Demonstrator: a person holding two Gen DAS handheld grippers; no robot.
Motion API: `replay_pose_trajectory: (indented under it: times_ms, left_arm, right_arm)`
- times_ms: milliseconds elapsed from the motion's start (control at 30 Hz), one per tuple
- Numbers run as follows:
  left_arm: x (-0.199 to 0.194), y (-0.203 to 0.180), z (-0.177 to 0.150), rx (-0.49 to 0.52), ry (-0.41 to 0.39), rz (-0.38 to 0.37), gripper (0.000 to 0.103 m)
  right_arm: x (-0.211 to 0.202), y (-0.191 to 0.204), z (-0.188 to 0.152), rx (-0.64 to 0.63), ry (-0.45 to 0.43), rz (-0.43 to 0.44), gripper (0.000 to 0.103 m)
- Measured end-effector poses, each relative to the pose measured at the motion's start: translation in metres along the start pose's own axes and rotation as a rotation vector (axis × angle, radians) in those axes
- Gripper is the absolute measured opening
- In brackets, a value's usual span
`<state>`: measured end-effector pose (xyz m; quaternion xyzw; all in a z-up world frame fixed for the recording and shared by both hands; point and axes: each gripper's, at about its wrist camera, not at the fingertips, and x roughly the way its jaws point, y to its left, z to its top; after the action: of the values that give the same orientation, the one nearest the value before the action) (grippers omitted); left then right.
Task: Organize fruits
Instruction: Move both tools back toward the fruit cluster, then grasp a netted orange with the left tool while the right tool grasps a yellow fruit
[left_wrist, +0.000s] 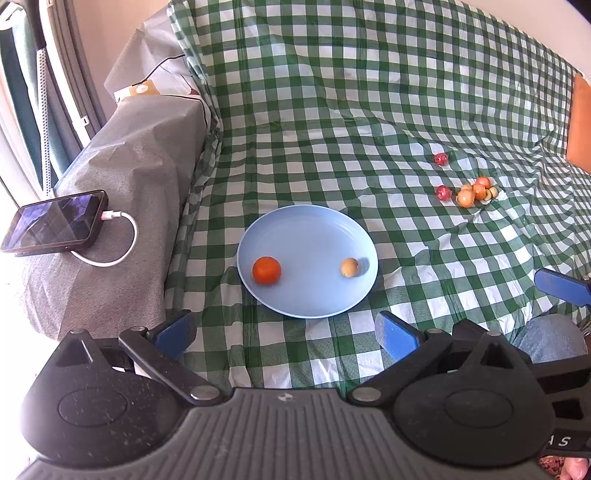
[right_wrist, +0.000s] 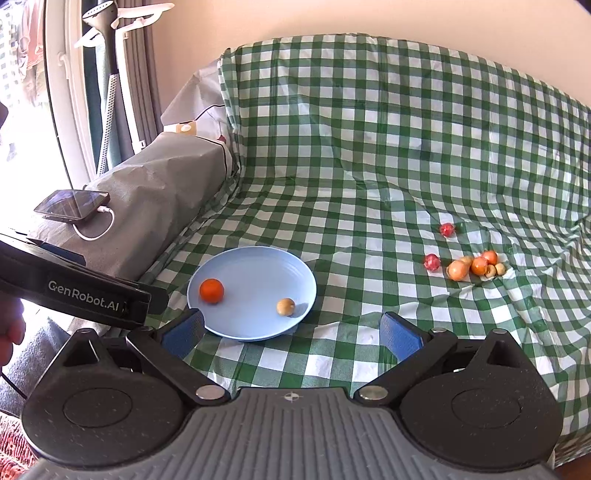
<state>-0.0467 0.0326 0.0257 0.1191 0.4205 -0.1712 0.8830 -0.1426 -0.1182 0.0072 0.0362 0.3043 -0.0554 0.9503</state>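
A light blue plate (left_wrist: 314, 229) lies on the green checked cloth and holds an orange fruit (left_wrist: 266, 270) and a small tan fruit (left_wrist: 349, 267). It also shows in the right wrist view (right_wrist: 258, 266), with the orange fruit (right_wrist: 211, 290) and the tan fruit (right_wrist: 286, 307). To the right lie a pile of small orange and tan fruits (left_wrist: 475, 192) (right_wrist: 476, 266) and two red fruits (left_wrist: 443, 192) (left_wrist: 440, 159). My left gripper (left_wrist: 286, 334) is open and empty, near the plate's front rim. My right gripper (right_wrist: 291, 330) is open and empty, just before the plate.
A phone (left_wrist: 55, 221) on a white cable rests on the grey-covered armrest (left_wrist: 122, 177) at the left. The checked cloth (left_wrist: 369, 92) rises up the sofa back. An orange cushion (left_wrist: 580, 125) sits at the far right. The left gripper's body (right_wrist: 74, 291) crosses the right wrist view.
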Motion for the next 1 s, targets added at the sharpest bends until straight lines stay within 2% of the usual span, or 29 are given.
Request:
replay_pose_trajectory:
  times_ms: [200,400,533,733,867,1000]
  left_arm:
    - [0.018,-0.012,0.015,0.024,0.035,0.000,0.103]
    - [0.047,-0.048,0.051,0.067,0.052,-0.031,0.103]
    - [0.073,-0.091,0.082,0.115,0.036,-0.066,0.103]
    - [0.122,-0.175,0.128,0.242,-0.009,-0.121,0.103]
    - [0.165,-0.228,0.151,0.310,-0.023,-0.161,0.103]
    - [0.209,-0.272,0.166,0.391,-0.023,-0.207,0.103]
  right_arm:
    - [0.011,-0.018,0.000,0.062,0.015,-0.022,0.102]
    - [0.028,-0.073,0.001,0.149,0.012,-0.129,0.102]
    - [0.046,-0.129,0.005,0.183,-0.001,-0.234,0.102]
    - [0.088,-0.225,0.016,0.170,-0.029,-0.389,0.102]
    - [0.123,-0.283,0.019,0.186,-0.013,-0.423,0.102]
    - [0.167,-0.329,0.022,0.169,0.003,-0.397,0.101]
